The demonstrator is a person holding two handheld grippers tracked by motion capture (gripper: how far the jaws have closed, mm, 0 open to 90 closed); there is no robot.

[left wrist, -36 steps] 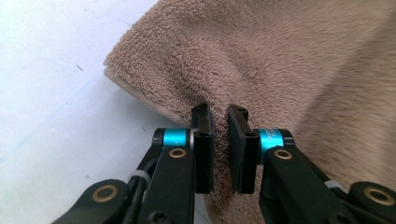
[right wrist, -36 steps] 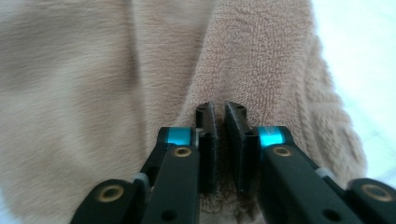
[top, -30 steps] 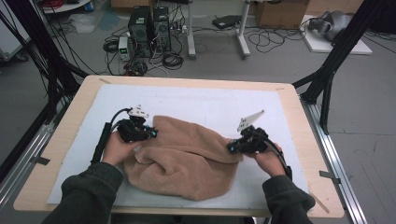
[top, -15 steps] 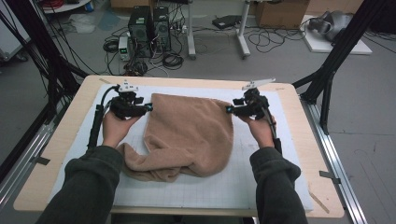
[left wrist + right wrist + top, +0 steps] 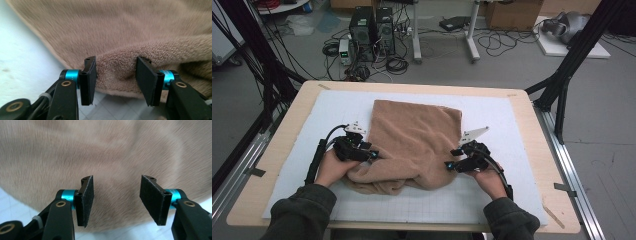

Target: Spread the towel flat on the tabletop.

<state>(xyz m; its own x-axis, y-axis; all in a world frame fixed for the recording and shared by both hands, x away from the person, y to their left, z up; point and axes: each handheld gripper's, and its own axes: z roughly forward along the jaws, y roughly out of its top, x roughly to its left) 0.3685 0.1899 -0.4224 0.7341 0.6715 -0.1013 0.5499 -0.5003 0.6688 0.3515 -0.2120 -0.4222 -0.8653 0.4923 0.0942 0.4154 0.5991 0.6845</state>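
Lying on a white mat (image 5: 512, 125) over a wooden table (image 5: 302, 95), brown towel (image 5: 412, 135); both claws open.

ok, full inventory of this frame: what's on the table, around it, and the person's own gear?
towel: 1, tan, middle of the mat, far part flat, near edge bunched
mat: 1, white with a faint grid, covers most of the table
table: 1, light wood, centre of the high view
computer towers: 2, black, on the floor beyond the table
cables: many, black, loose on the floor
cardboard box: 1, brown, floor at the far right
left gripper: 1, black, at the towel's left edge, jaws just opened, fold between them ungripped
right gripper: 1, black, at the towel's right edge, jaws just opened, nothing gripped
sleeves: 2, dark green, bottom of the high view
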